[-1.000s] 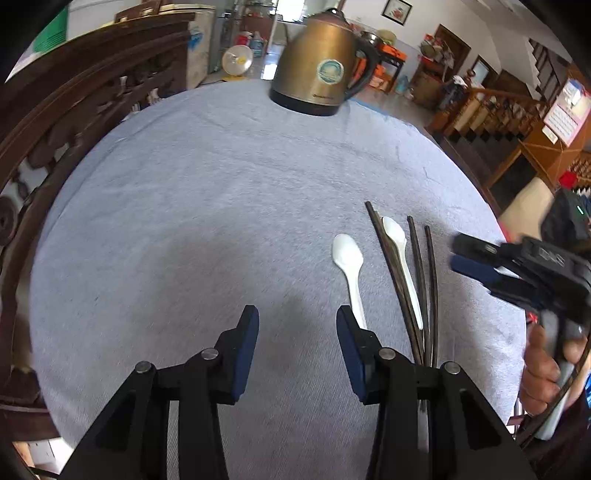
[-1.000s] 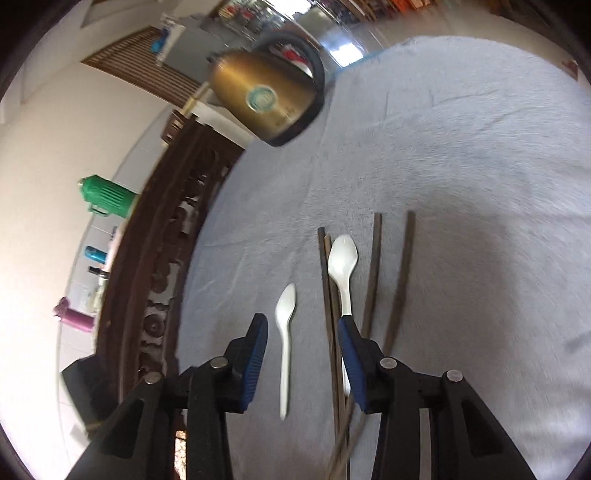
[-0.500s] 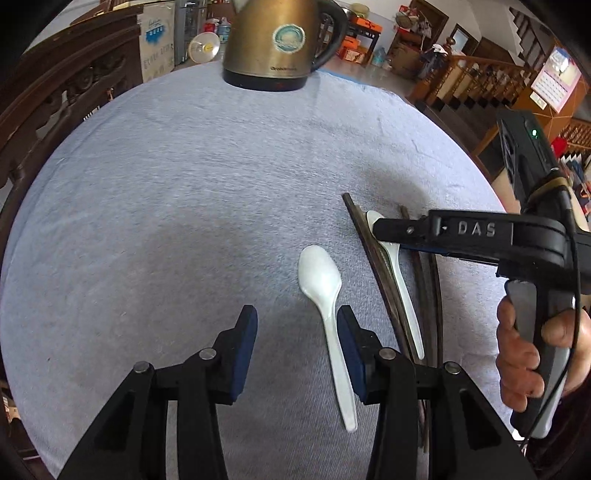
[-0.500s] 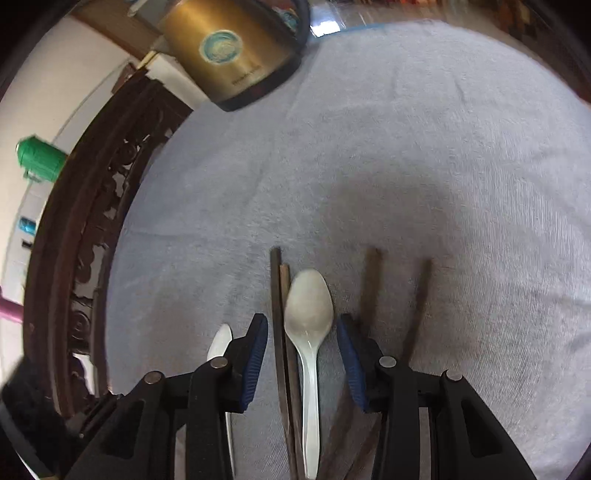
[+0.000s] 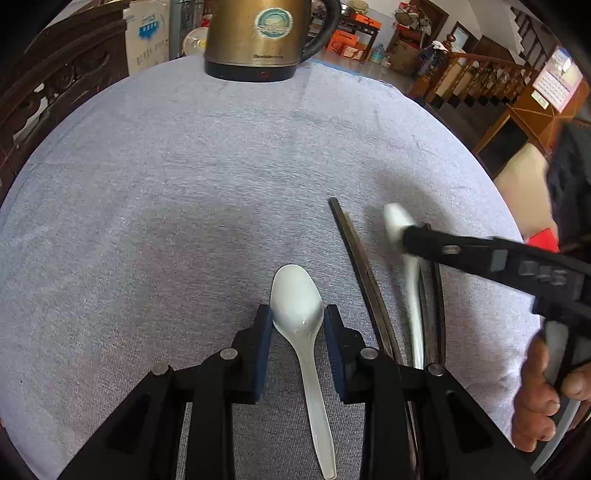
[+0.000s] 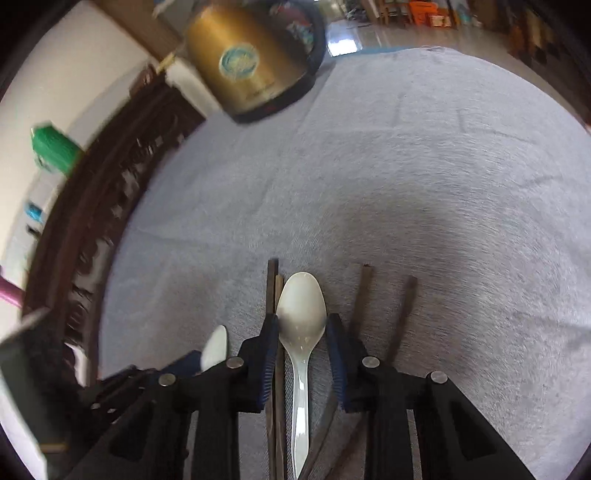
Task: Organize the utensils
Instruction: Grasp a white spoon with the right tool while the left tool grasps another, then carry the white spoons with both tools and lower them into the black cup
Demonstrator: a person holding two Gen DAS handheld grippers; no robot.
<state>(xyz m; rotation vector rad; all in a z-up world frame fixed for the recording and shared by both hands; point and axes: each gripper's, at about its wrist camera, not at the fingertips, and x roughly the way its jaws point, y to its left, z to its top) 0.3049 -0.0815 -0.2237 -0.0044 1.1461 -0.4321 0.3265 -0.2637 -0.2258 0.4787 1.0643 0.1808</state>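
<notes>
Two white plastic spoons and several dark chopsticks lie on a grey cloth. In the left wrist view, my left gripper [image 5: 297,321] is open, its blue pads on either side of one spoon's bowl [image 5: 296,301]. The other spoon [image 5: 397,223] lies among the chopsticks [image 5: 364,273] to the right, with the right gripper's fingers over it. In the right wrist view, my right gripper [image 6: 301,332] is open around that spoon's bowl [image 6: 301,308], with one chopstick pair [image 6: 273,280] to the left and single chopsticks [image 6: 364,291] to the right. The left spoon's tip [image 6: 216,347] shows behind the left gripper.
A gold electric kettle [image 5: 266,35] stands at the cloth's far edge; it also shows in the right wrist view [image 6: 245,61]. A dark carved wooden rail [image 6: 92,206] runs along the left side. A wooden stair railing [image 5: 480,74] is far right.
Both grippers moved forward and down. Each spoon's bowl now lies between open jaws; before, the left spoon lay ahead of the left gripper.
</notes>
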